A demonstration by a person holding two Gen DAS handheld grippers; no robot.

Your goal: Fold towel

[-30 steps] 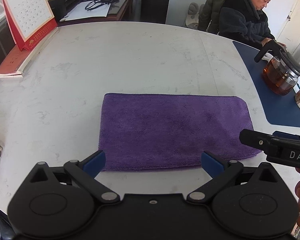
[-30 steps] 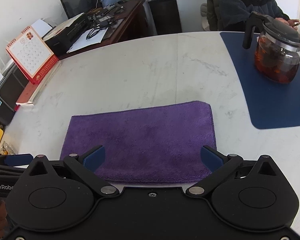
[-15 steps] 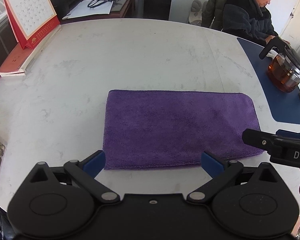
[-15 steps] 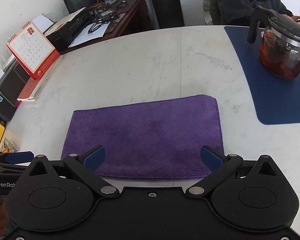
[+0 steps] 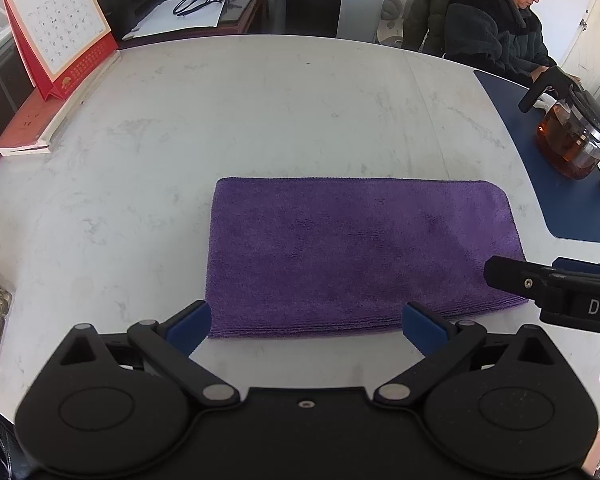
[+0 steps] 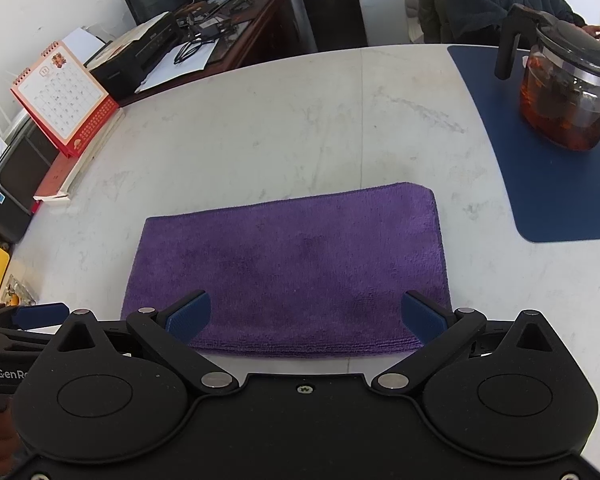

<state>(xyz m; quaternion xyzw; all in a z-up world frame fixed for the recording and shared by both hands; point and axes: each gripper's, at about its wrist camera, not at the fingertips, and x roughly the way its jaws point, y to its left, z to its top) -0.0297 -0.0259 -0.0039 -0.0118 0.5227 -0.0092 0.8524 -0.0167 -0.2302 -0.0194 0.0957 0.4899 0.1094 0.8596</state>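
Ahead of both tools, folded purple towel [image 5: 360, 256] flat on tabletop [image 5: 260, 112]; left tool [image 5: 306, 322] and right tool [image 6: 306, 316] spread apart, gripping nothing.

White marble table [image 5: 284, 120]; dark desk [image 6: 244, 28] behind.

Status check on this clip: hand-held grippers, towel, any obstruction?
Left hand-held gripper open, right hand-held gripper open, both empty. Purple towel flat, already folded over, layered edge nearest. Glass teapot off right, clear of towel.
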